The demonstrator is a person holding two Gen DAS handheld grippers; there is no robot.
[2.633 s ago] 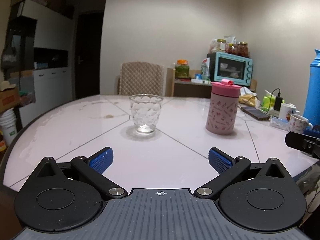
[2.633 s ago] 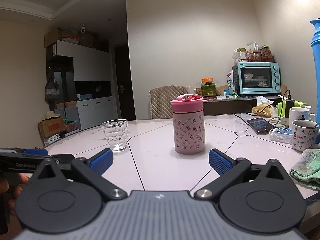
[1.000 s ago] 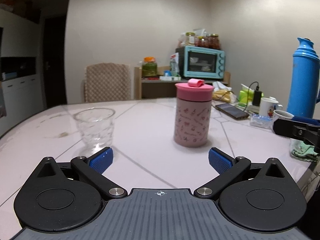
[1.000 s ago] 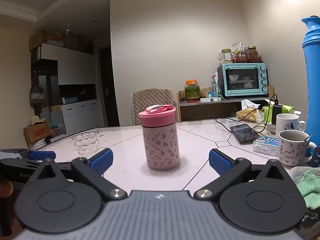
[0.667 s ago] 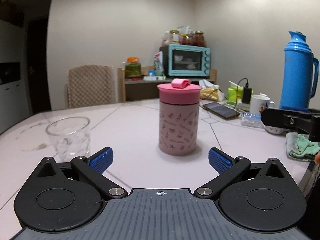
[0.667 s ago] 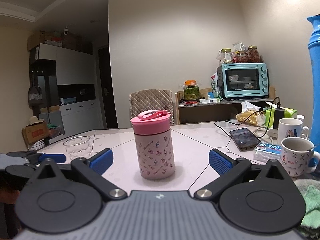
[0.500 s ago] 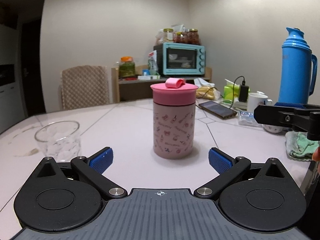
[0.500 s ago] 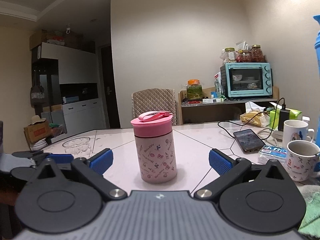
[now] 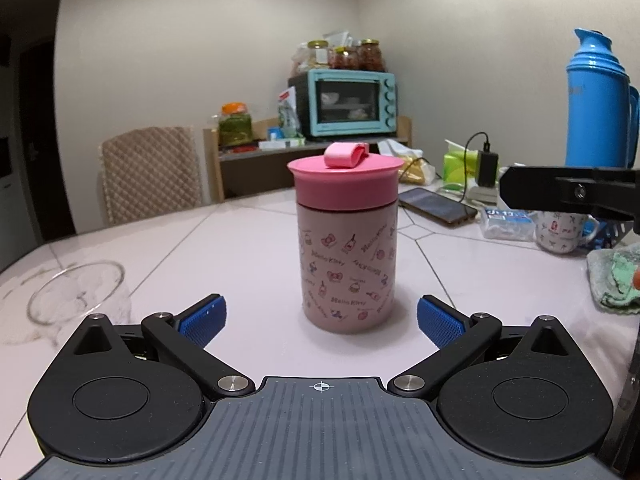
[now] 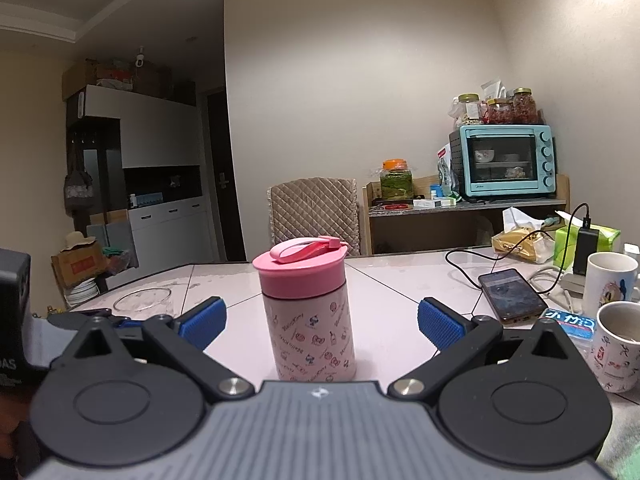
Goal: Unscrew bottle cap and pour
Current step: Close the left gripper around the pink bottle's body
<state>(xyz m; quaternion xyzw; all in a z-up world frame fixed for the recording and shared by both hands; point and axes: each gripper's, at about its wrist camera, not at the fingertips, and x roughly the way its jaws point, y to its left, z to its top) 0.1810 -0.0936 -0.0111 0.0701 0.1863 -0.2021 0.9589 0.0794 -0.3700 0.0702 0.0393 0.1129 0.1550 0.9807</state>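
Left wrist view: the left hand-held gripper (image 9: pixel 322 316) is held apart, empty, with the pink bottle (image 9: pixel 347 264) upright on the counter (image 9: pixel 248 264) at 12 o'clock just beyond, and the glass (image 9: pixel 76 300) at 10 o'clock. The right hand-held gripper (image 10: pixel 320 324) is likewise spread and empty; the approach step is judged in hand, with the body to be clamped next and the cap (image 10: pixel 302 270) then gripped.

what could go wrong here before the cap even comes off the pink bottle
1. Both tools, left tool and right tool, stand open around the pink bottle; closing together, they might clash.
2. The bottle is tall on a glossy table; an off-centre squeeze could tip or slide it.
3. The glass stands close by the left tool's left finger, so a sideways swing might knock it.
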